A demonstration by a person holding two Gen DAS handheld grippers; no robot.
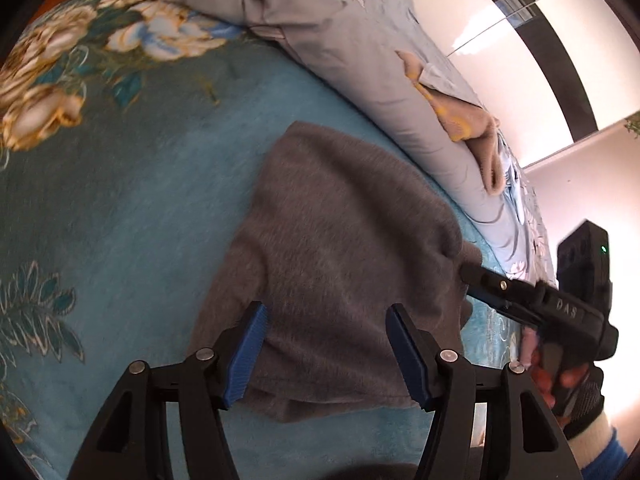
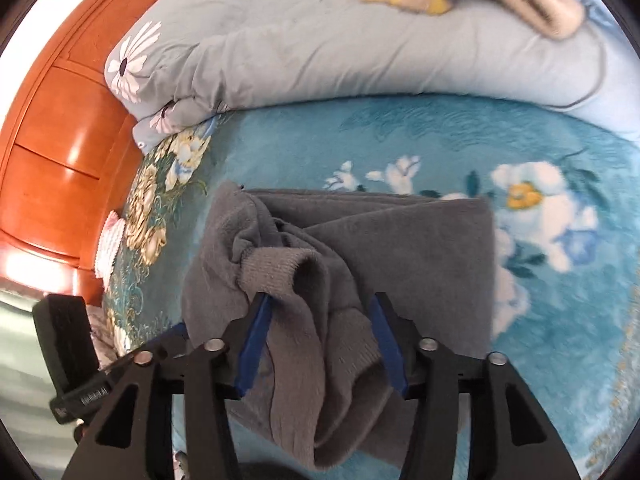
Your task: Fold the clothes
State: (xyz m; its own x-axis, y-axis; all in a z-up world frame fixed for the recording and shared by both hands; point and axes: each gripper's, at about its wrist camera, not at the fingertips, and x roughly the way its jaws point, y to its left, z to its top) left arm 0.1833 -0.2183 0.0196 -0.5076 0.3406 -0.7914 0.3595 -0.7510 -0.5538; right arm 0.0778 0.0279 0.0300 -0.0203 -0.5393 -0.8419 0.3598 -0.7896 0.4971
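Grey sweater [image 2: 360, 248] lies partly folded on the teal floral blanket [image 2: 560, 140], near edge of bed. My left gripper [image 1: 326, 354] stands open above its hem, gripping nothing. My right gripper [image 2: 316, 344] is open too, cuff bunched loosely between the pads, probably just released to settle the fold.

My left gripper [image 1: 326, 354] hangs over the near edge of the grey sweater [image 1: 340, 248], its blue-padded fingers [image 1: 246, 354] apart and clear of the cloth. The sweater lies folded on the teal flowered blanket [image 1: 132, 208] that covers the bed. Beyond it runs a rolled pale grey quilt [image 1: 360, 68], with a beige garment [image 1: 472, 128] lying on top. At the right, my right gripper [image 1: 476, 276] touches the sweater's far corner, my gloved hand [image 1: 572, 384] on its handle.
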